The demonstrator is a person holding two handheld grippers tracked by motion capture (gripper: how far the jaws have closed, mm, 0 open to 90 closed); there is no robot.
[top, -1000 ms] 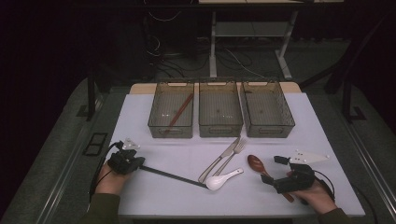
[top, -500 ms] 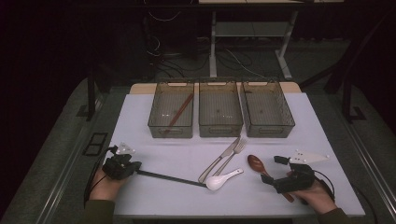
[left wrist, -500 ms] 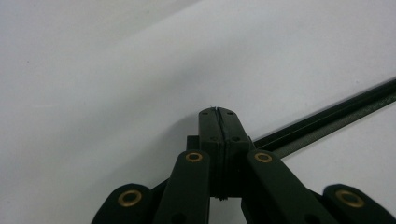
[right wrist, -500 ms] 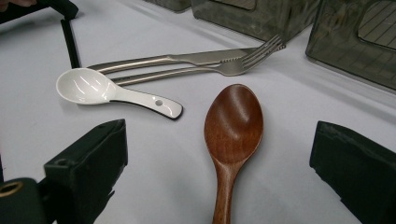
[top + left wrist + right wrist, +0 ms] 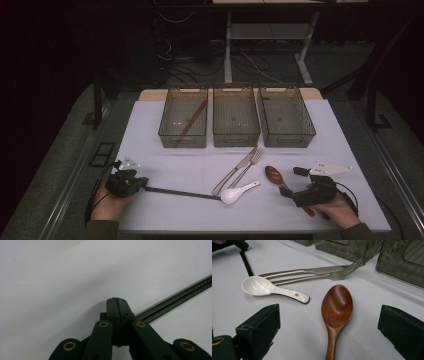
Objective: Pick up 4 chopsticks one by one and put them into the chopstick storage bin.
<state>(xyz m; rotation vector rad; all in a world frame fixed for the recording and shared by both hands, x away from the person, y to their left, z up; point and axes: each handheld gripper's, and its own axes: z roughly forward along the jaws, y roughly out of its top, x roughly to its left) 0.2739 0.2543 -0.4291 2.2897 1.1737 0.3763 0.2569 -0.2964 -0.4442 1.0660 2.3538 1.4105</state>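
Observation:
My left gripper [image 5: 142, 184] [image 5: 116, 300] rests on the white table near its front left corner, jaws shut flat against each other. A long black stick [image 5: 182, 193] [image 5: 175, 300] lies on the table, running from beside those jaw tips to the white spoon [image 5: 235, 193] [image 5: 262, 287]. My right gripper [image 5: 293, 183] [image 5: 329, 315] stands open at the front right. The brown wooden spoon [image 5: 274, 175] [image 5: 336, 306] lies between its jaws, untouched, bowl pointing away. A steel knife [image 5: 235, 172] [image 5: 312, 271] and fork [image 5: 248, 169] [image 5: 332, 277] lie side by side mid-table.
Three dark see-through bins [image 5: 236, 131] stand in a row at the back of the table. The left bin [image 5: 170, 131] holds a reddish stick [image 5: 192, 120]. The table's front edge [image 5: 225, 231] runs just before both hands.
My left gripper has slid a little toward the near left corner. The black stick, the cutlery and the right gripper stay where they were.

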